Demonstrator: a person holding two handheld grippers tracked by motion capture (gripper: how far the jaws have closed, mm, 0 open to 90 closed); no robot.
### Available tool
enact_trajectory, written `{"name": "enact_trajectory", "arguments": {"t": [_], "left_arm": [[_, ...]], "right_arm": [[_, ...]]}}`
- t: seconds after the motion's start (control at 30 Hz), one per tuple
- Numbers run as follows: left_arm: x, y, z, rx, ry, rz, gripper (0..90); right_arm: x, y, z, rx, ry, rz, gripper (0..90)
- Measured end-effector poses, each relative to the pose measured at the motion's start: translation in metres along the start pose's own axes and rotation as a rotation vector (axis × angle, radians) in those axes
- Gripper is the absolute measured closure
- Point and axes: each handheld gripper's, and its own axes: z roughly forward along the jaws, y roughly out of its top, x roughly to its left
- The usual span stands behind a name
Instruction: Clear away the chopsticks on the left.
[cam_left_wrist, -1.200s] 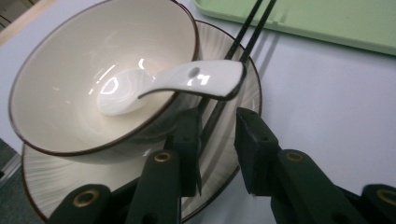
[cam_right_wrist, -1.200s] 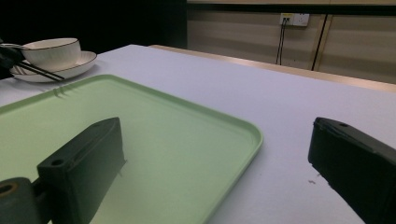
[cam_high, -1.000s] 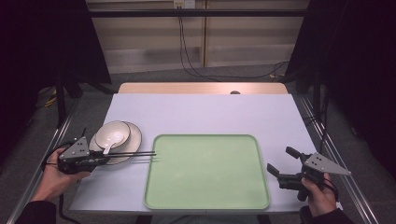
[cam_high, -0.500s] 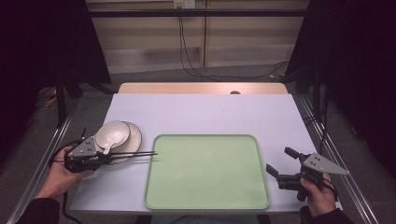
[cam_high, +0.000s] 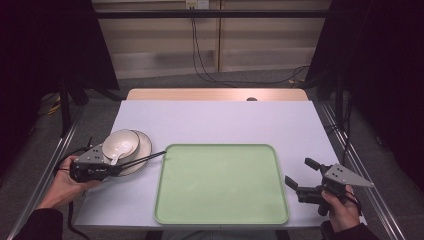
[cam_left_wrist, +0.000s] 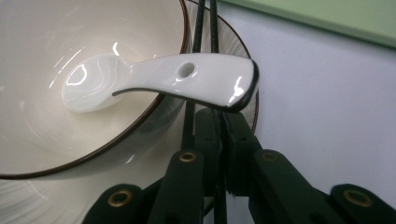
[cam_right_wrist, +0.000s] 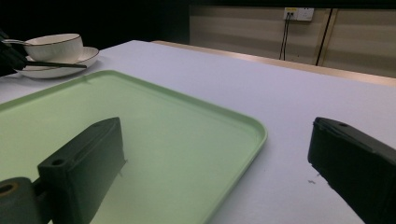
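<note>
The left tool (cam_high: 116, 169) has just been closing its jaws and now clamps a pair of thin black chopsticks (cam_high: 145, 159) near their butt end. In the high view their long axis runs nearly level across the pale lavender table (cam_high: 215, 120), tips pointing right at the near-left corner of the flat light green plastic tray (cam_high: 222, 185). They lie over the rim of a white saucer (cam_high: 143, 142). On it sits a cream dark-rimmed bowl (cam_high: 121, 142) with a glossy white ceramic spoon (cam_left_wrist: 154, 80) inside. The right tool (cam_high: 302, 175) hangs beside the tray's right edge, jaws apart, holding nothing.
</note>
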Motion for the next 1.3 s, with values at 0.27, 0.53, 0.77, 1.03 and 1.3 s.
{"name": "enact_trajectory", "arguments": {"t": [0.27,0.53,0.77,1.03,1.3], "left_arm": [[-0.004,0.003,-0.005,-0.050,0.023,-0.086,86.0],[-0.015,0.007,-0.014,-0.104,0.028,-0.141,86.0],[-0.022,0.005,-0.020,-0.122,0.023,-0.174,86.1],[-0.041,0.009,-0.024,-0.145,0.004,-0.192,86.1],[-0.064,0.020,-0.026,-0.168,-0.002,-0.238,86.1]], "right_arm": [[0.000,0.000,0.000,-0.004,0.003,-0.003,3.2],[0.000,0.001,-0.001,-0.026,0.003,-0.001,3.2],[0.001,0.002,0.000,-0.035,0.006,0.000,3.1],[0.001,0.002,0.000,-0.050,-0.007,-0.002,2.6],[0.001,0.002,0.000,-0.047,-0.006,0.000,2.6]]}}
